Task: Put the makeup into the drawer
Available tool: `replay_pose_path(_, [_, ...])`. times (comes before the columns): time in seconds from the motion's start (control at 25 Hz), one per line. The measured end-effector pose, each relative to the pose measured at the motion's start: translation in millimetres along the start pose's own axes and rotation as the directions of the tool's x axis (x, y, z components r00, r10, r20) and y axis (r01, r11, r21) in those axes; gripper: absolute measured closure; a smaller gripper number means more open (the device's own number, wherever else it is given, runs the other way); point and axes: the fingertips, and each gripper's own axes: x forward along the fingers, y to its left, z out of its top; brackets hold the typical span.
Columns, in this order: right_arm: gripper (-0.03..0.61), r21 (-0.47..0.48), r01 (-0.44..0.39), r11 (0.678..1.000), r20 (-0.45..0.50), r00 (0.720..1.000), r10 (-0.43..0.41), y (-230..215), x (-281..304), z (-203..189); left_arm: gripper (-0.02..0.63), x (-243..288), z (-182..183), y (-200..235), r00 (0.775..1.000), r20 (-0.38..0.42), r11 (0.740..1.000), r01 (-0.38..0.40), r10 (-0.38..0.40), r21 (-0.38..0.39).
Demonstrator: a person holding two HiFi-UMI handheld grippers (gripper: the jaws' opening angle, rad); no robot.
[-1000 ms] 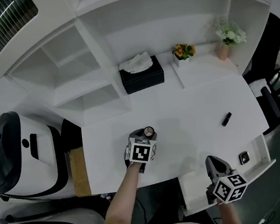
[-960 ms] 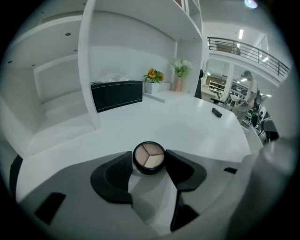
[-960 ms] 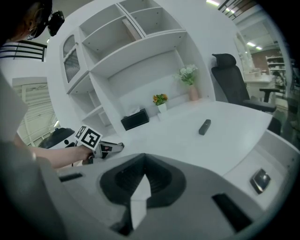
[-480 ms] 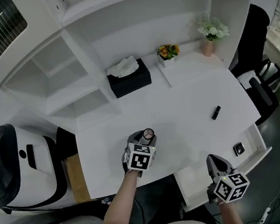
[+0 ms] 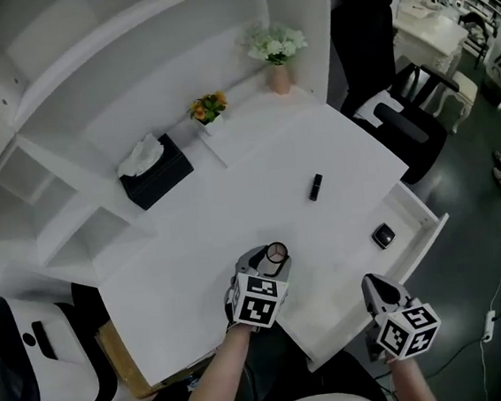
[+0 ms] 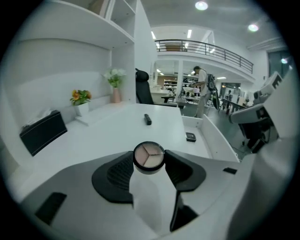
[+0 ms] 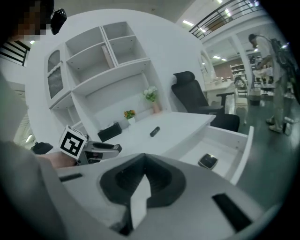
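My left gripper is shut on a round compact with three powder shades under a clear lid, held over the desk's near edge. A black lipstick tube lies on the white desk. To the right of the desk the white drawer stands pulled out, and a small dark square compact lies inside it. My right gripper hovers off the drawer's near corner; its pads meet at the tip with nothing between them. In the right gripper view the drawer's side wall shows ahead on the right.
A black tissue box, a small pot of orange flowers and a vase of white flowers stand along the back of the desk under white shelves. A black office chair is beyond the drawer. A white machine stands at the lower left.
The head view has swung right. My left gripper has carried the round compact along the desk's near edge toward the drawer. The right gripper has shifted along the drawer's front.
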Motion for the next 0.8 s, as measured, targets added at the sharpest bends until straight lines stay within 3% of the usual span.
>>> replay_pose_path(0.24, [0.577,0.087,0.119,0.989,0.041,0.992,-0.123,-53.5,-42.3,-9.3,0.399,41.4,29.7,-93.5,0.987,-0.017,0.976,0.163,-0.163,0.146])
replay_pose_path(0.48, [0.577,0.166,0.211,0.963,0.071,0.972,-0.225,-101.2,-79.2,-16.6,0.399,76.3,39.5,-181.5,0.955,-0.069,0.916,0.297,-0.289,0.269])
replay_pose_path(0.64, [0.577,0.210,0.254,0.944,0.082,0.958,-0.275,-127.6,-100.0,-20.2,0.399,100.2,32.3,-223.5,0.936,-0.127,0.883,0.353,-0.329,0.310])
replay_pose_path(0.8, [0.577,0.242,0.287,0.927,0.078,0.946,-0.314,-149.0,-115.9,-26.9,0.399,127.6,18.1,-240.6,0.930,-0.180,0.874,0.365,-0.322,0.320])
